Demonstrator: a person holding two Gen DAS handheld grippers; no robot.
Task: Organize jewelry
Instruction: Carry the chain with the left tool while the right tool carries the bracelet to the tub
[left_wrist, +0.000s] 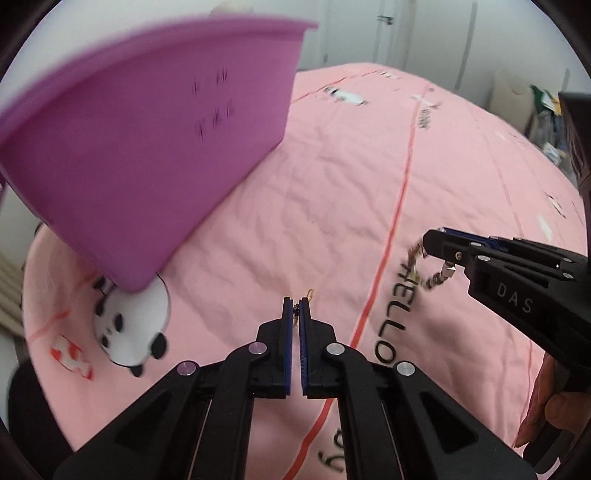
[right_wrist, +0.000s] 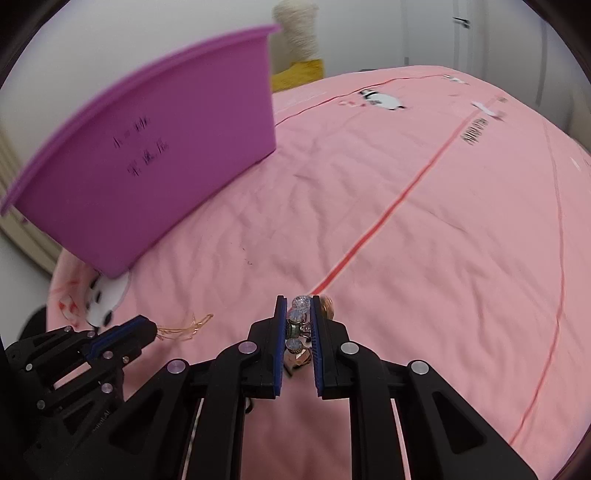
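Left gripper (left_wrist: 295, 308) pinching thin gold chain (right_wrist: 184, 326); right gripper (right_wrist: 299, 308) clamping beaded bracelet (right_wrist: 297, 321) (purple bin (right_wrist: 147, 147) beyond).

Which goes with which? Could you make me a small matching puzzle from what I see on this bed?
Things:
1. thin gold chain
2. beaded bracelet with clear crystals
3. purple plastic bin
4. pink bedsheet

States:
A. stands on the bed, upper left
B. pinched in the right gripper
C. printed with pandas
D. pinched in the left gripper

Pairs: 1-D, 2-B, 3-A, 4-C
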